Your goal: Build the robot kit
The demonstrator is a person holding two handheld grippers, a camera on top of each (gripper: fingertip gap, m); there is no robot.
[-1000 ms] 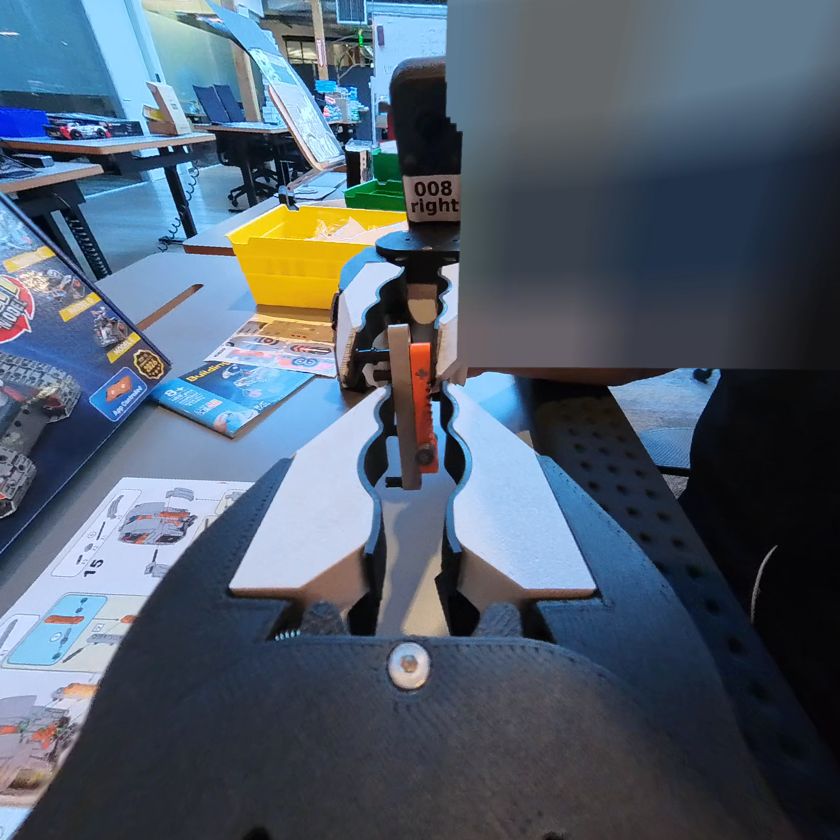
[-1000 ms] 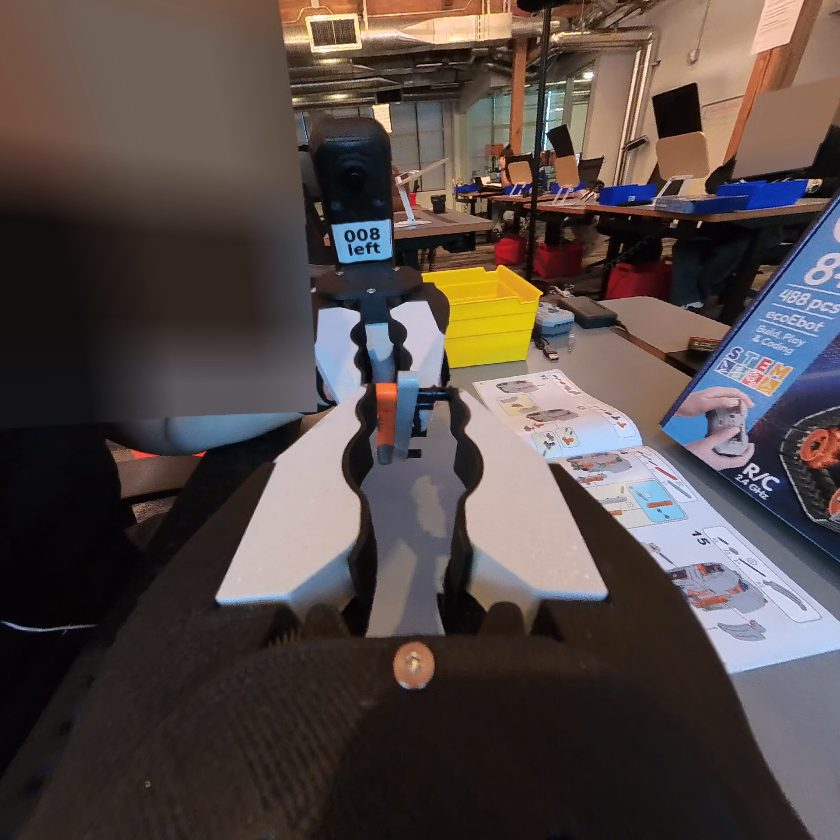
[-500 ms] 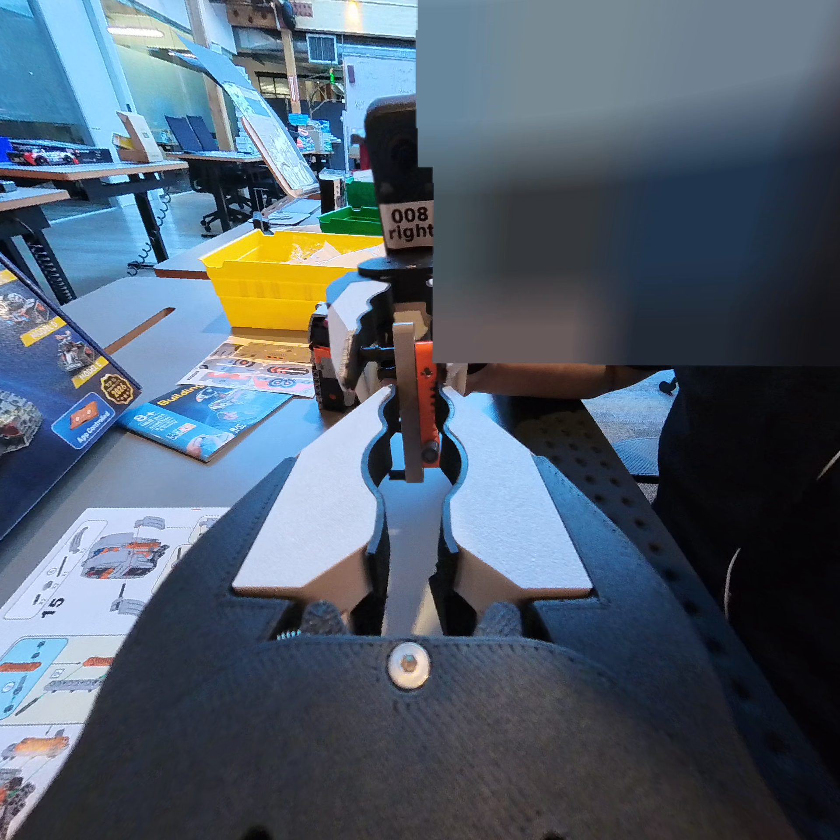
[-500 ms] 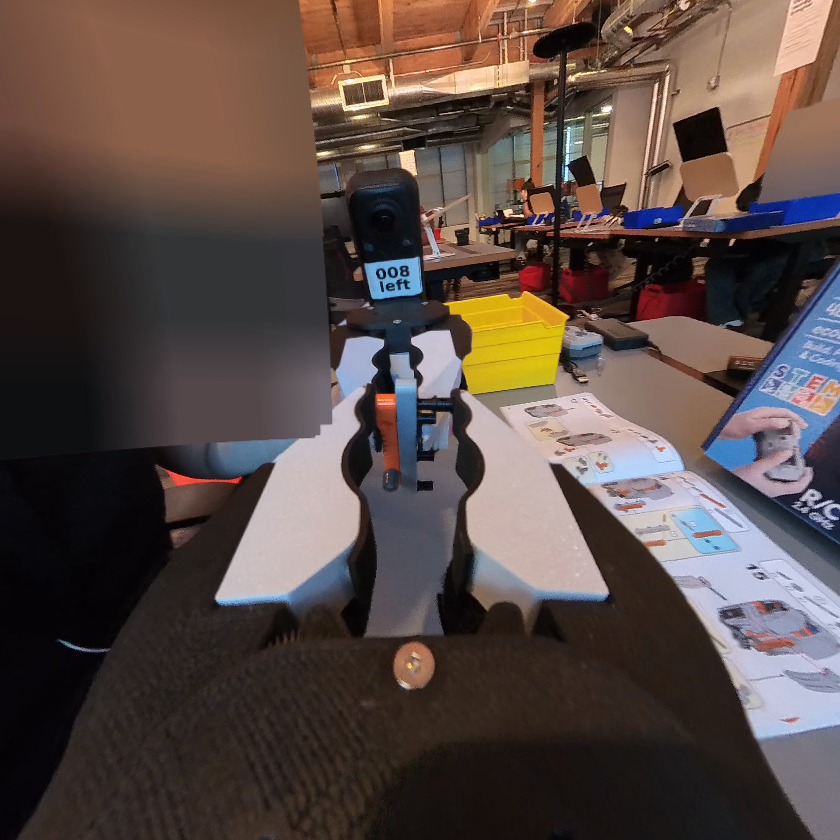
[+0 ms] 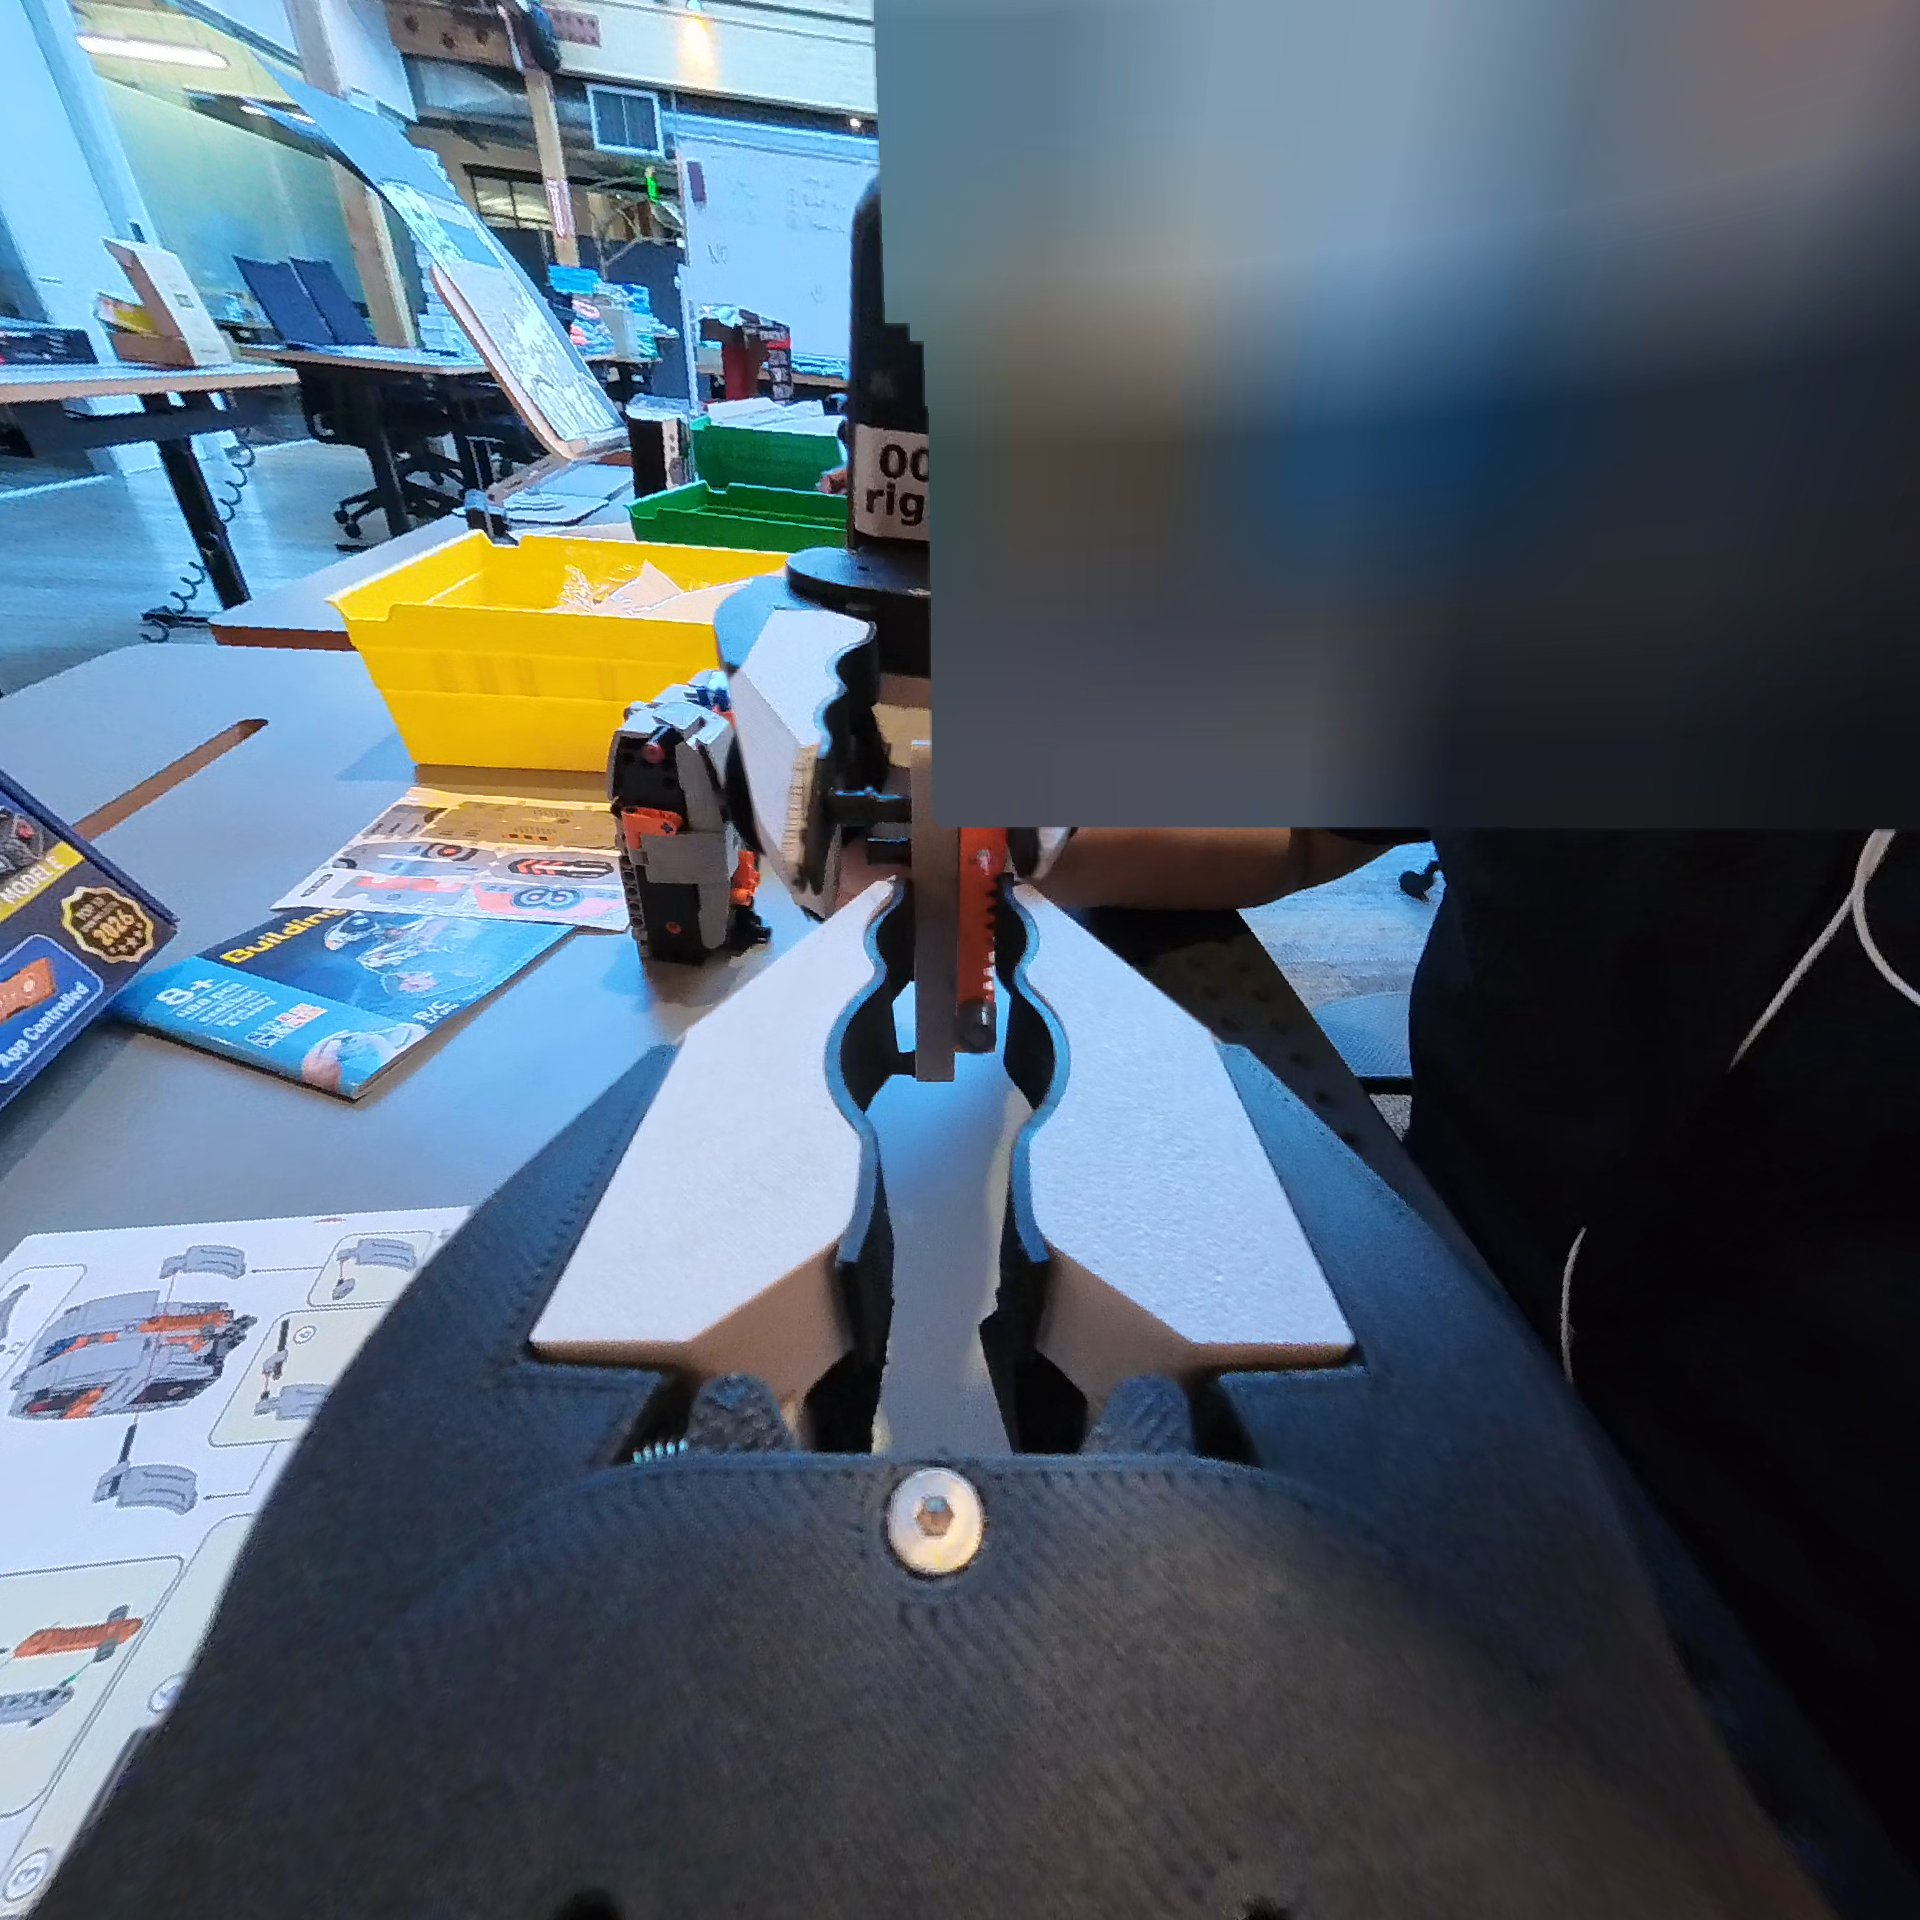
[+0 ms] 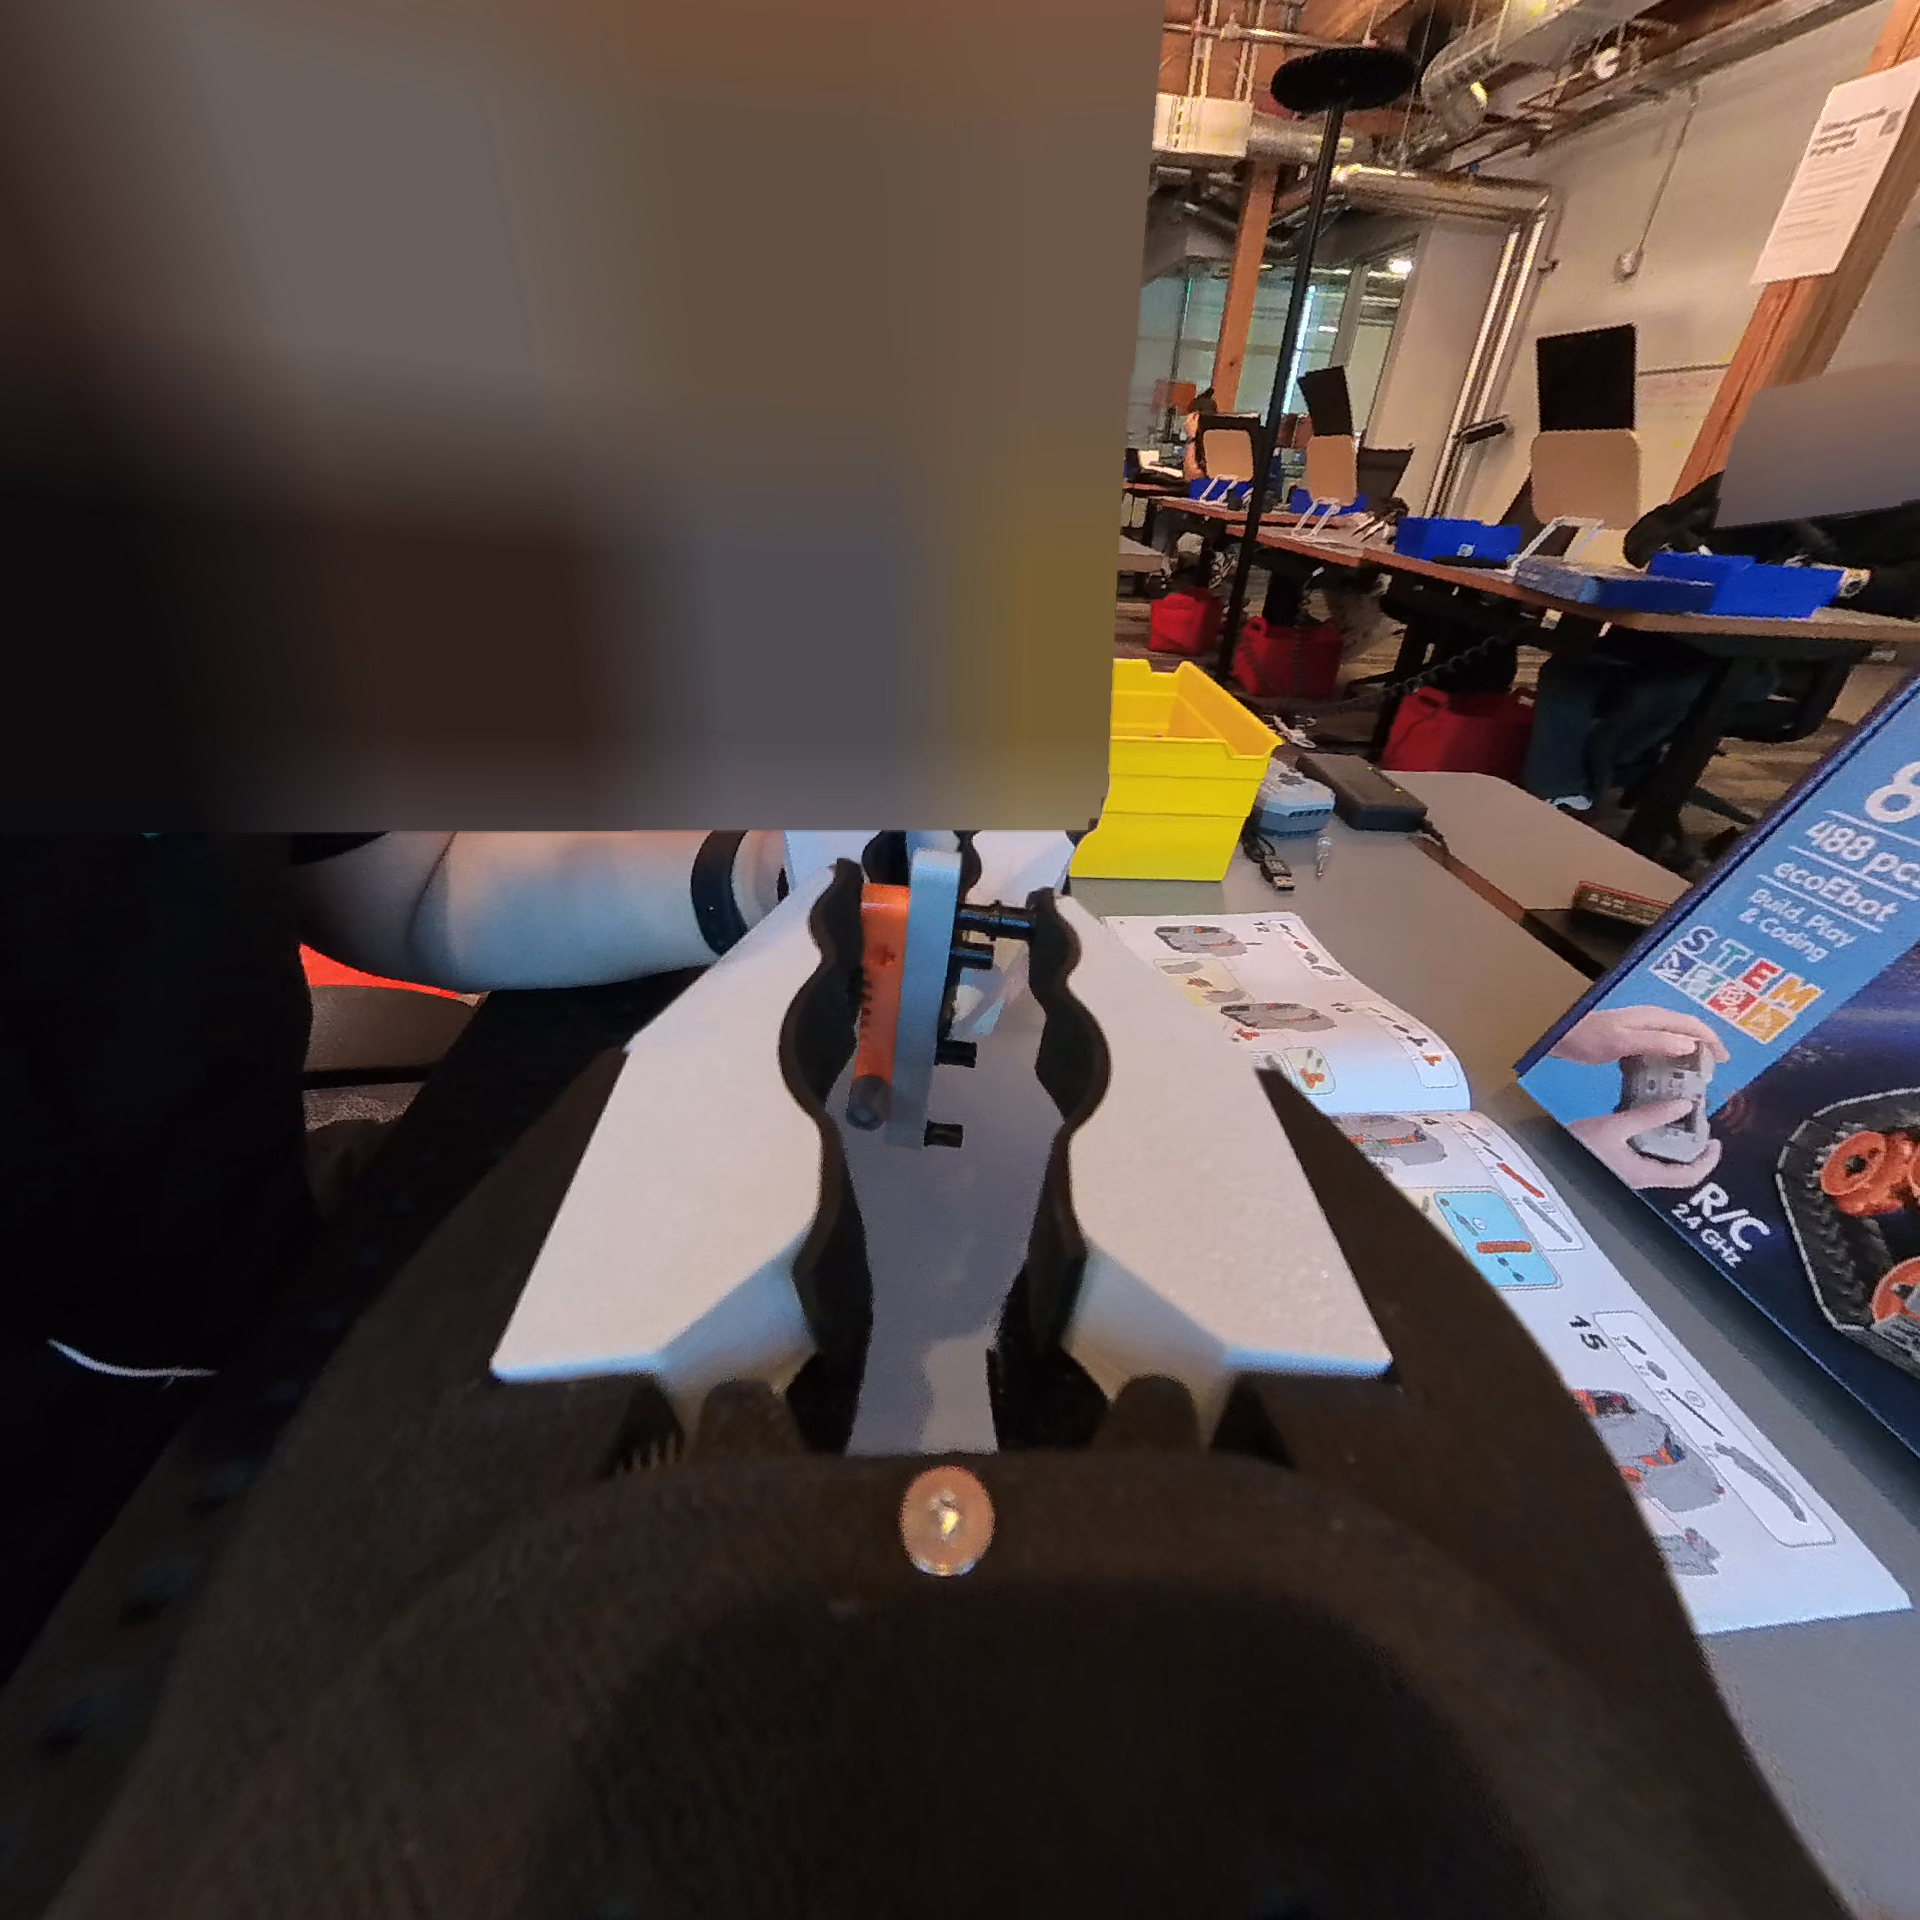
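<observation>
room: open workshop hall | ceiling: bare wooden beams (image 6: 1242, 281), metal ducts (image 6: 1444, 192) | walls: white, paper sheet (image 6: 1834, 171) pinned on a wooden post | windows: tall glass (image 6: 1288, 332), daylight | furniture: rows of long desks (image 6: 1621, 613), office chairs (image 5: 379, 488), black pole stand (image 6: 1288, 343) | floor: grey (image 5: 83, 540)

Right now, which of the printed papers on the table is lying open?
The white instruction booklet at the near left, spread open to assembly diagrams. The blue-cover booklet beyond it is closed; the sticker sheet is a single flat sheet.
</observation>
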